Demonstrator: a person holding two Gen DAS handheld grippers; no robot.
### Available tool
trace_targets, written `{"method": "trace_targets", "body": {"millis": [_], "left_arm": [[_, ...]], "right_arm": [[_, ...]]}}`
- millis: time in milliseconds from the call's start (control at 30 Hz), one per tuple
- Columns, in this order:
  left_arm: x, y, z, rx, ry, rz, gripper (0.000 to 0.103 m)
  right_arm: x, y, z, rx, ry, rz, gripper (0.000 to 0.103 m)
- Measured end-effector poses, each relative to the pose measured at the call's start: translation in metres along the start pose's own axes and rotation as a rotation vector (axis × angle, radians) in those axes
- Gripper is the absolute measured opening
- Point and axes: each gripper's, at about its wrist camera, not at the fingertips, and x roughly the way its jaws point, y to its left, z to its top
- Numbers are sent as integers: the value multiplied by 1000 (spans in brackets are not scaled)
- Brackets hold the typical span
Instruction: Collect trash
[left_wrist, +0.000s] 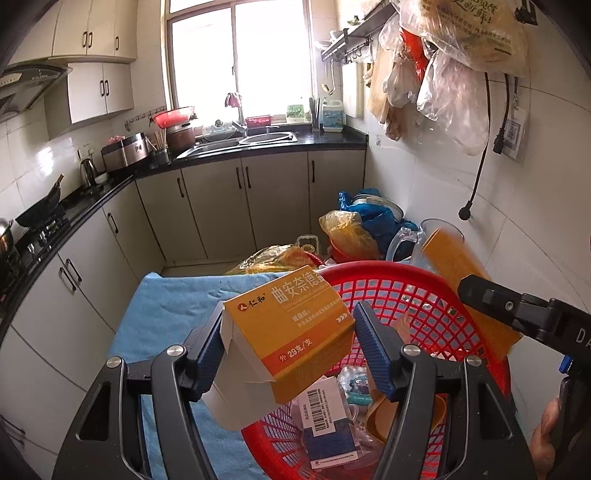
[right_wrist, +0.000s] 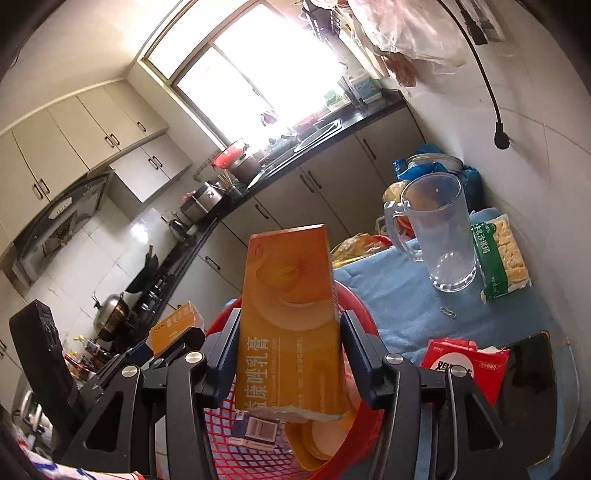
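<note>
Blue cloth (left_wrist: 166, 321): one red basket (left_wrist: 424, 295), two orange boxes (left_wrist: 291, 325) held.

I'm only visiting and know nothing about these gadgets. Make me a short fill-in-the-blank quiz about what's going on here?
1. Each gripper, left gripper and right gripper, holds an orange ____.
2. Both hang above a ____ mesh basket.
3. The cloth under the basket is ____.
4. The clear mug on the cloth stands ____.

Missing words: box; red; blue; upright
</note>
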Motion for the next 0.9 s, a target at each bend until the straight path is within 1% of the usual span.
{"method": "trace_targets", "body": {"millis": [233, 267, 300, 367, 433, 533, 600, 667, 800, 900], "left_arm": [[2, 7, -4, -15, -12, -5, 66], [1, 7, -4, -14, -13, -7, 67], [1, 7, -5, -13, -13, -9, 67], [-1, 8, -7, -11, -10, -18, 69], [-6, 11, -9, -20, -11, -24, 78], [-14, 16, -12, -40, -20, -43, 83], [-23, 20, -15, -47, -22, -78, 86], [-31, 23, -18, -48, -25, -92, 86], [-53, 32, -27, -56, -44, -90, 86], [-75, 39, -41, -47, -60, -59, 86]], "right_arm": [[4, -1, -1, -19, 2, -29, 58], [4, 0, -1, -24, 1, -31, 61], [3, 0, -1, -26, -1, -29, 68], [1, 1, -1, -24, -13, -25, 73], [-3, 1, -1, -23, -24, -23, 73], [-12, 3, -2, -20, -41, -18, 75], [-19, 4, -5, -21, -53, -12, 77], [-27, 8, -10, -31, -62, -16, 78], [-41, 16, -23, -67, -65, -28, 78], [-53, 20, -35, -88, -63, -29, 79]]}}
